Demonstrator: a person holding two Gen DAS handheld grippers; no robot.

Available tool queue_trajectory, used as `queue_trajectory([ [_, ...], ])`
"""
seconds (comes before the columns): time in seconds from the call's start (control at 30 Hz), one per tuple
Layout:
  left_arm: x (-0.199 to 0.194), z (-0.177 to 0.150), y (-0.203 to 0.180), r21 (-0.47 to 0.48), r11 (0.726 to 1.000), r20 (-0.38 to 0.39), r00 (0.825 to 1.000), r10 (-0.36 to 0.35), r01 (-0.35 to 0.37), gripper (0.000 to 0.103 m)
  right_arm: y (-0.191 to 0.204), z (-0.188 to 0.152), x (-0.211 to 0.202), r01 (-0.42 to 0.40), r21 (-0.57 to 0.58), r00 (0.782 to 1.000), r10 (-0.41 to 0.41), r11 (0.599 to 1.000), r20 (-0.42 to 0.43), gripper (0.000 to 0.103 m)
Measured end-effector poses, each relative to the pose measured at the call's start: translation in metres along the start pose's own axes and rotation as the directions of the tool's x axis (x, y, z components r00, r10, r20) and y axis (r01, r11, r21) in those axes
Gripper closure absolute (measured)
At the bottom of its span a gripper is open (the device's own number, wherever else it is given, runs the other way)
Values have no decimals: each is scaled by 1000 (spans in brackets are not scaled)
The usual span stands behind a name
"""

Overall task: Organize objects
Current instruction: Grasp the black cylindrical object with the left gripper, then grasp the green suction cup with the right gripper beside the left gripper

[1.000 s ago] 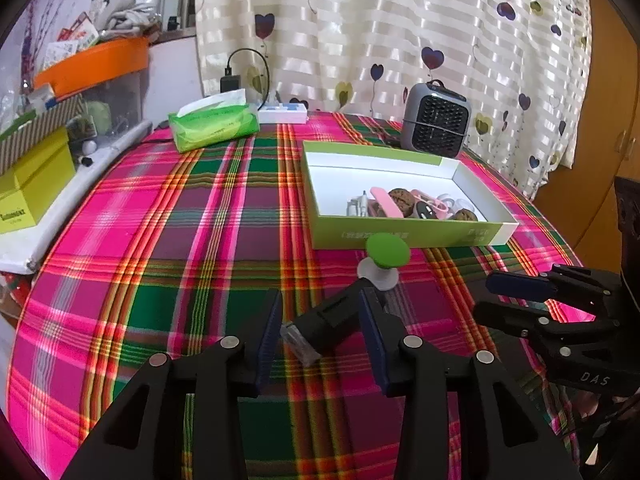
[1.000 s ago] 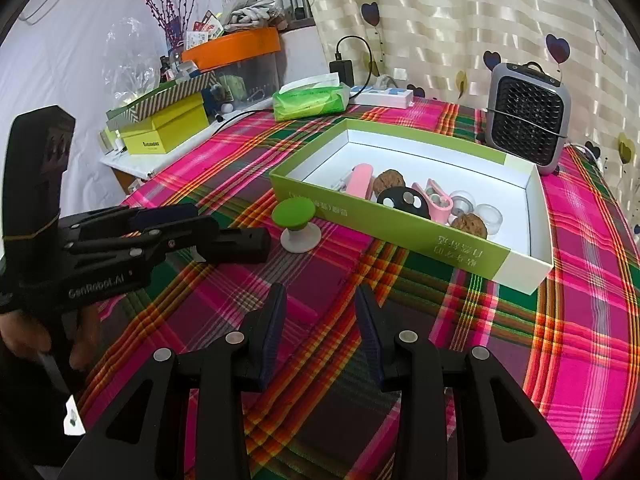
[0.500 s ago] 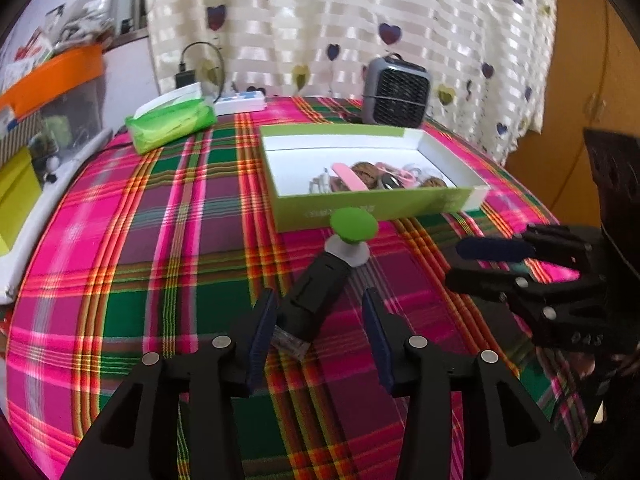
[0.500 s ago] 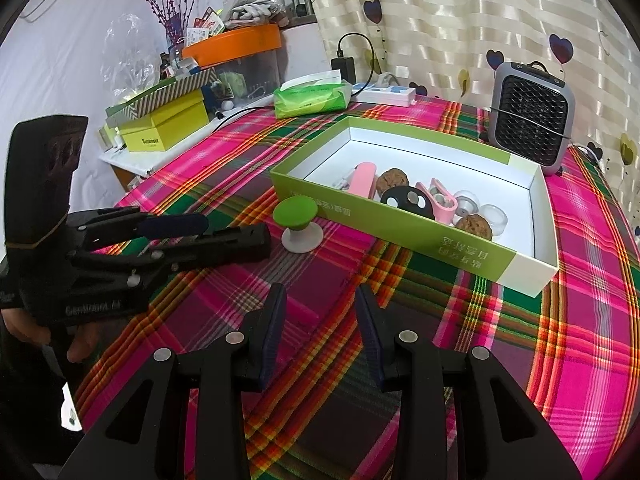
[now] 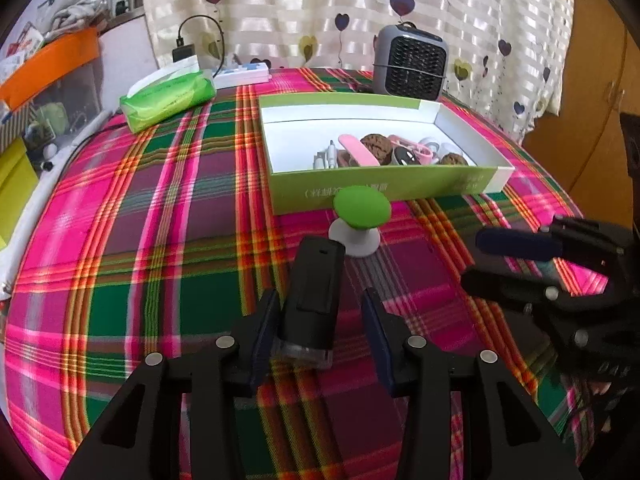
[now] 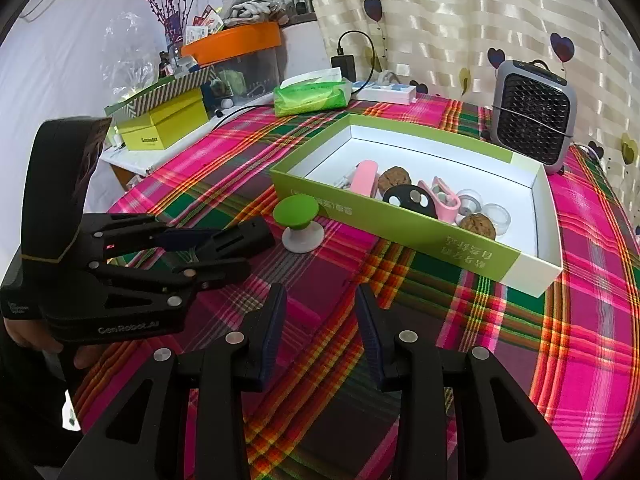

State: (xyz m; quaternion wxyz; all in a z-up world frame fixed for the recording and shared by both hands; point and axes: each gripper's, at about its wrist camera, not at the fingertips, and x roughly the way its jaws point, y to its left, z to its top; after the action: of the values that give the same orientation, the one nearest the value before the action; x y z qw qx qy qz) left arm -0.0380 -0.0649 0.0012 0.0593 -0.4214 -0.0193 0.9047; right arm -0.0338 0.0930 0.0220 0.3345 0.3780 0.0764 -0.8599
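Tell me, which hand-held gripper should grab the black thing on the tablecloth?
Left. The left hand-held gripper already has the black device between its closing jaws, one pad still apart. The right hand-held gripper has only tablecloth between its jaws.

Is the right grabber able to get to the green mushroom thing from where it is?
Probably yes. The right gripper is open with nothing between its fingers, and only bare tablecloth lies between it and the green mushroom knob. The left gripper, closing around a black device, sits just beside it though.
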Motion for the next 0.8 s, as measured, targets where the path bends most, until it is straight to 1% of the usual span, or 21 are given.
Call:
queue_trajectory([
  [0.07, 1, 1, 2, -15, 1000, 1, 1000, 1, -1, 76, 1, 1, 1, -1, -4, 1000, 1, 1000, -2, 66],
  [0.1, 1, 1, 3, -22, 1000, 3, 1000, -4, 4, 77, 2, 1, 1, 1, -5, 1000, -1, 1000, -3, 66],
  [0.2, 0, 2, 8, -48, 999, 9, 1000, -11, 11, 77, 2, 5, 4, 10, -4, 1000, -10, 1000, -4, 66],
  [0.3, -2, 1, 18, -95, 995, 20, 1000, -7, 9, 77, 3, 9, 9, 18, -6, 1000, -18, 1000, -5, 66],
  [0.37, -3, 0, 26, -137, 990, 30, 999, -11, 15, 77, 6, 14, 13, 23, -14, 1000, -23, 1000, -4, 66],
  [0.53, -4, -2, 36, -197, 980, 42, 999, -32, 40, 77, 15, 26, 27, 24, -34, 1000, -25, 999, -11, 66],
  [0.8, -4, -3, 44, -237, 968, 53, 996, -72, 83, 77, 23, 41, 51, 32, -56, 999, -34, 998, -34, 66],
])
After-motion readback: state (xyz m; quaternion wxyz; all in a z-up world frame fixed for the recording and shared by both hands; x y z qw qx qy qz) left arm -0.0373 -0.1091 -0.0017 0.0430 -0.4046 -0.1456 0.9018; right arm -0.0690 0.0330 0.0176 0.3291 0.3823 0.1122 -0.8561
